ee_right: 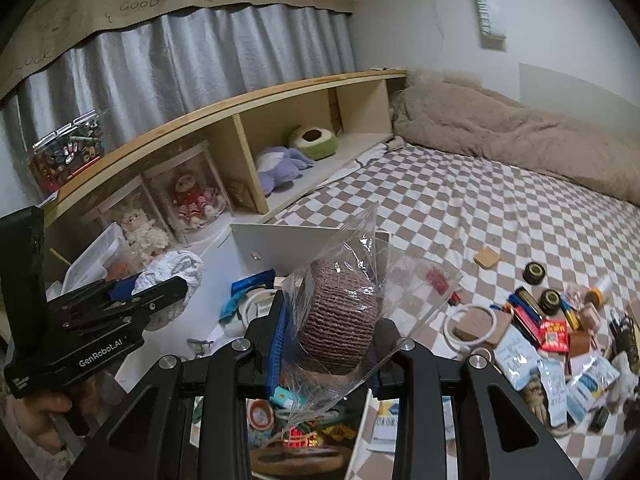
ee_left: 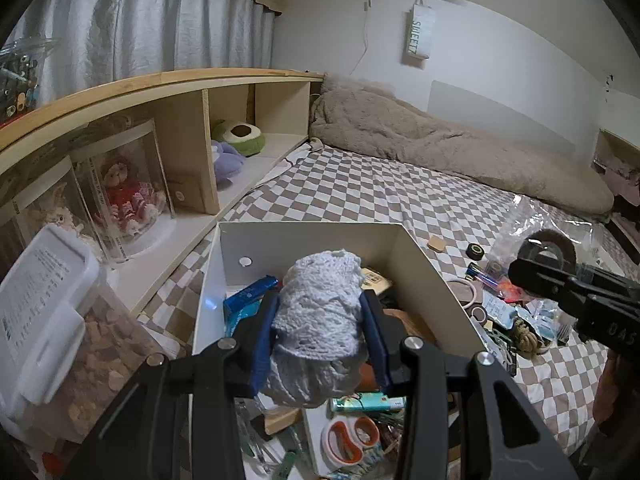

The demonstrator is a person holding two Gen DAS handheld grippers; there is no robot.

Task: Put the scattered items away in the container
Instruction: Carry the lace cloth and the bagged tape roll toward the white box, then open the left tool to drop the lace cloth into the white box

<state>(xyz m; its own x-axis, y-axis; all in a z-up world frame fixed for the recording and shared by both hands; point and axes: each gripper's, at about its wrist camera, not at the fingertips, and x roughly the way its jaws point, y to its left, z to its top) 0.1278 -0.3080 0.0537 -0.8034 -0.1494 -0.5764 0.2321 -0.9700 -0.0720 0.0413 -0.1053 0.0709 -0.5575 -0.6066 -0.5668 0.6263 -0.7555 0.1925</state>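
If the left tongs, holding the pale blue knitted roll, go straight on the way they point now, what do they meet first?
Probably the white box: the left tongs point down into it, so the pale blue knitted roll would reach the items inside, perhaps the blue packet. Depth is unclear.

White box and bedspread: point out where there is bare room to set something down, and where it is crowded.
Bare: the checkered bedspread between the beige blanket and the white box, broken only by a small tan pad. Inside the box, only the strip under its far wall looks clear. Crowded: the rest of the box, and the clutter pile to its right.
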